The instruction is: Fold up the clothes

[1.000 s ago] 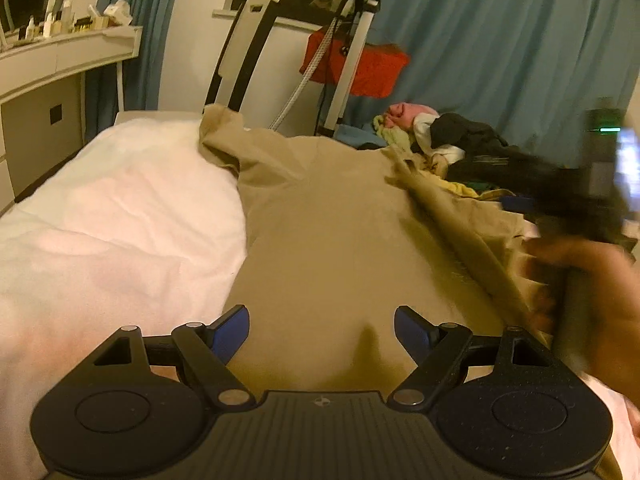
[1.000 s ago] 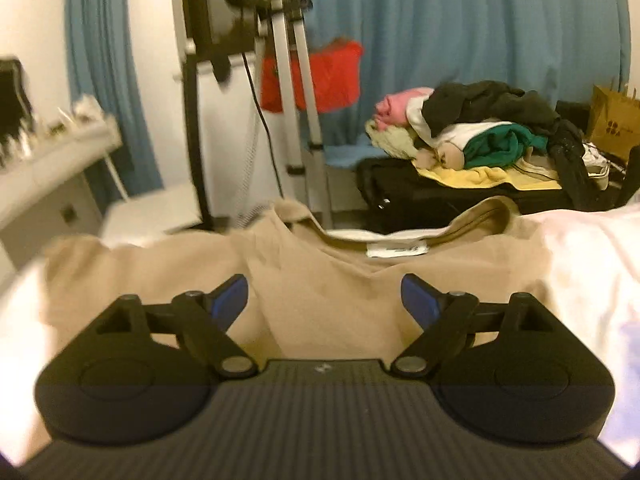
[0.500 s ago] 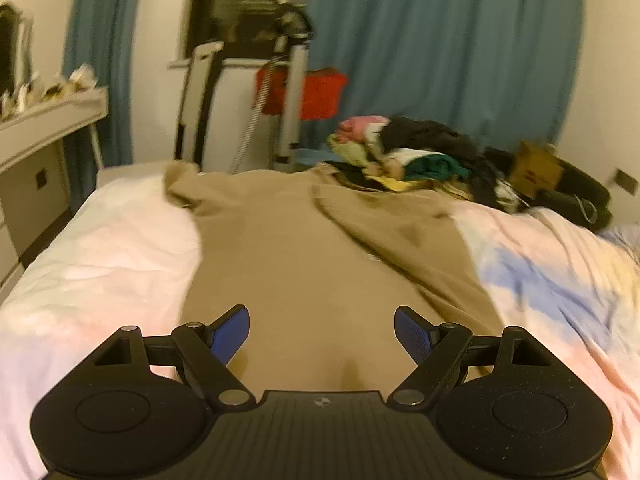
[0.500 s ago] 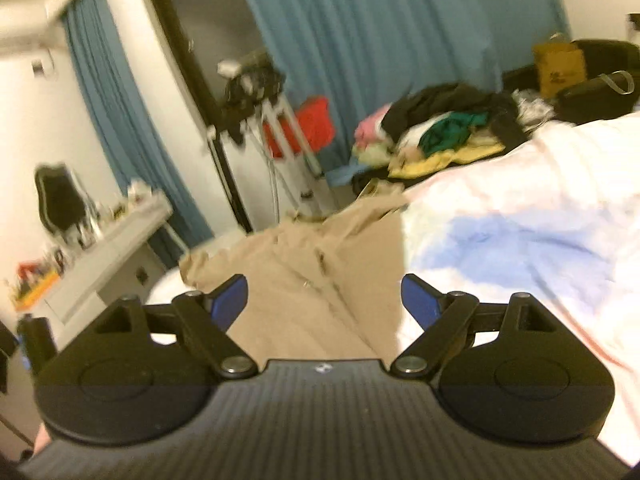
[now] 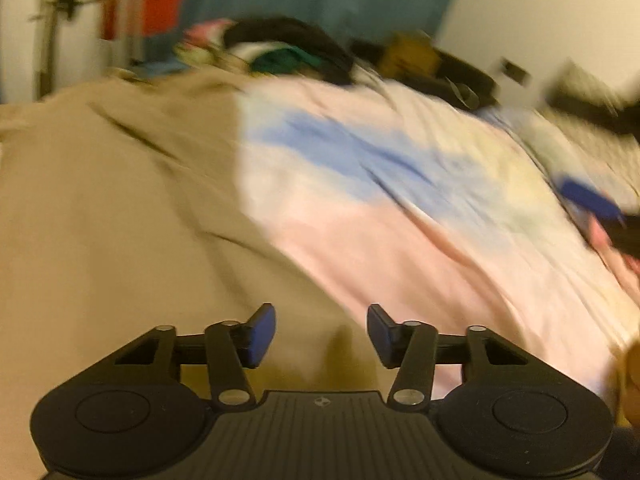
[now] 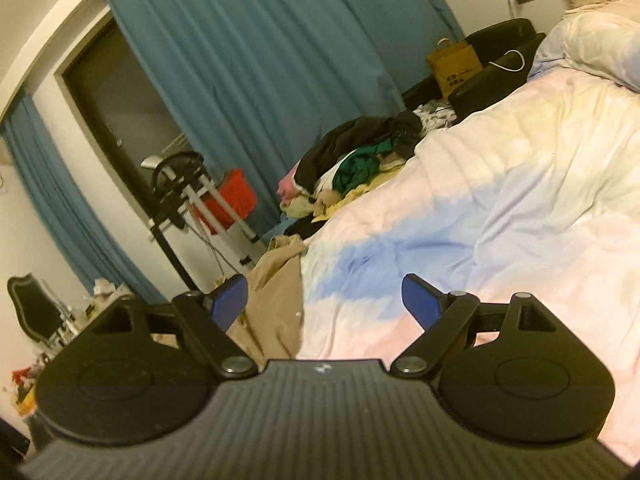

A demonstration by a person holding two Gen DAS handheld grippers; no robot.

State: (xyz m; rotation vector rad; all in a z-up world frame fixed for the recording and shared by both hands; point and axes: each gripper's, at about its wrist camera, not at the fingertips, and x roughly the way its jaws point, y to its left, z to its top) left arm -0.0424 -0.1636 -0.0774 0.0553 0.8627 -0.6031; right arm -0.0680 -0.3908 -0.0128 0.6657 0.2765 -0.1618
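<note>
One tan garment lies spread on the bed, and we hold two grippers over it with nothing between the fingers of either. Our left gripper hovers low over the near edge of the tan cloth, its blue pads parted and empty; our right gripper is raised and tilted out over the pastel duvet, its pads set wide and likewise empty, with the tan garment showing as a narrow strip beyond its left finger. In the left view the right side of the cloth ends in a fairly straight line against the duvet and a long crease runs across it, so we judge that one side may already be turned in, though the blur keeps us from being sure. The scene fits a pause between folds as well as a garment merely laid out flat, so we judge only this: any further fold calls for both grippers to come down onto a free edge of the cloth and pinch one layer, not the duvet beneath. Counting the rest: one heap of mixed clothes waits past the foot of the bed, one red box sits behind one white stand, one yellow paper bag stands by the teal curtain, and one pillow lies at the right.
</note>
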